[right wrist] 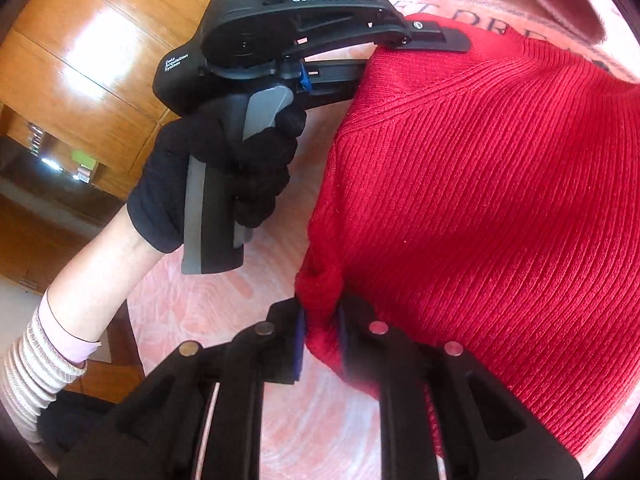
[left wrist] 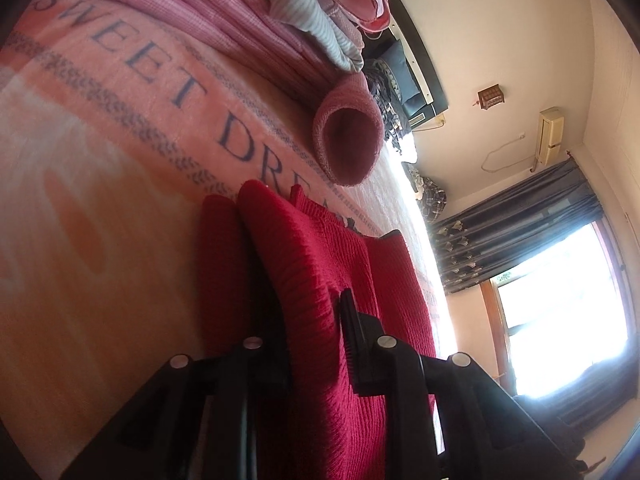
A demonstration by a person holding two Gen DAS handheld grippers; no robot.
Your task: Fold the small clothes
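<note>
We log the right gripper [right wrist: 320,332] first: its jaws are drawn nearly together, pinching a bunched edge of the red sweater [right wrist: 480,200] between the blue pads [right wrist: 298,340]. The knit rises from that pinch and fills the right half of the right wrist view, with the pink blanket [right wrist: 240,320] beneath it.

In the same view we see the left gripper [right wrist: 420,52] held by a black-gloved hand [right wrist: 224,172], forefinger on the trigger. Its fingers [right wrist: 440,36] clamp the sweater's far upper edge, one above the cloth, one below.

The left wrist view agrees: a thick fold of sweater [left wrist: 312,280] sits between the two fingers [left wrist: 352,336], which press it from both sides; the gap equals the fold's thickness. The garment drapes from the jaws and lies on the blanket [left wrist: 120,160], printed "SWEET DREA…".

Farther along the bed we note a pink knit hat [left wrist: 348,140], opening toward the camera, then a heap of pink and striped bedding [left wrist: 260,12]. Beyond that: a bright window [left wrist: 560,312] with dark curtains [left wrist: 520,216].
</note>
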